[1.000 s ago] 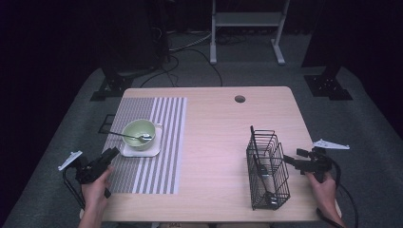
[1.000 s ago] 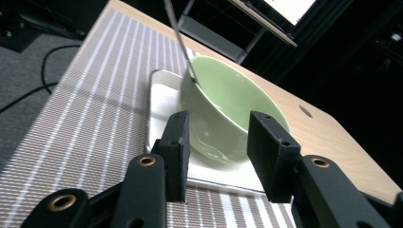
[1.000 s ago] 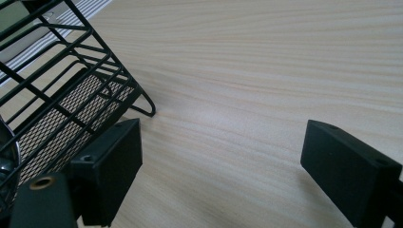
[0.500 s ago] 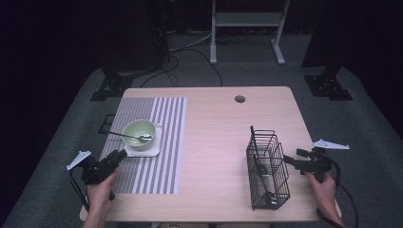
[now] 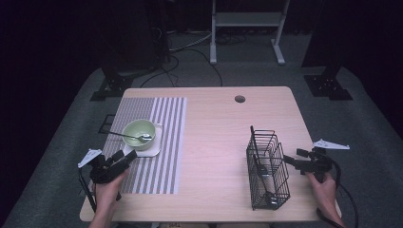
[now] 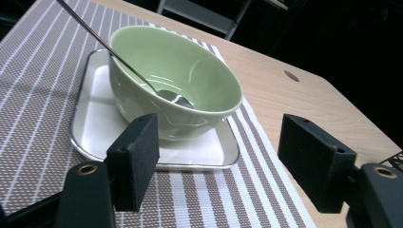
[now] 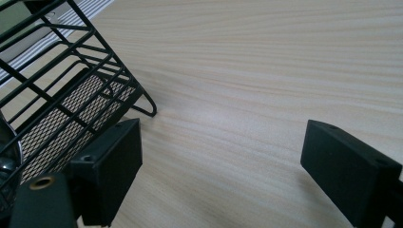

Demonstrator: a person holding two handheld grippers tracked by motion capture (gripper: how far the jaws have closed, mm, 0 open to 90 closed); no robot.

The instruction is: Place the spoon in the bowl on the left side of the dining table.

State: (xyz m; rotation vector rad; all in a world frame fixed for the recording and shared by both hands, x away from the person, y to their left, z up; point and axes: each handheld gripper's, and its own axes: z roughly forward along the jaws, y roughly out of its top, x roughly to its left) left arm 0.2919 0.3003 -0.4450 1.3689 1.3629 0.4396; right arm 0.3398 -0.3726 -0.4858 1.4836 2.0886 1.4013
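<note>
The left gripper has its jaws spread wide and empty, low over the striped placemat. Straight ahead between them, close, stands the green bowl on a square white plate, the plate's near rim just beyond the jaw tips. One metal spoon lies in the bowl, its handle running up and away over the far-left rim, so its long axis slants across the jaws' line. The left hand is plainly the nearer to bowl and spoon.

The right gripper is likewise released and holds nothing, over bare counter, with the black wire caddy just beside its left jaw.

From above: one bowl, one plate, one spoon, one placemat, one caddy. Something dark sits in the caddy's bottom; I cannot tell what.
</note>
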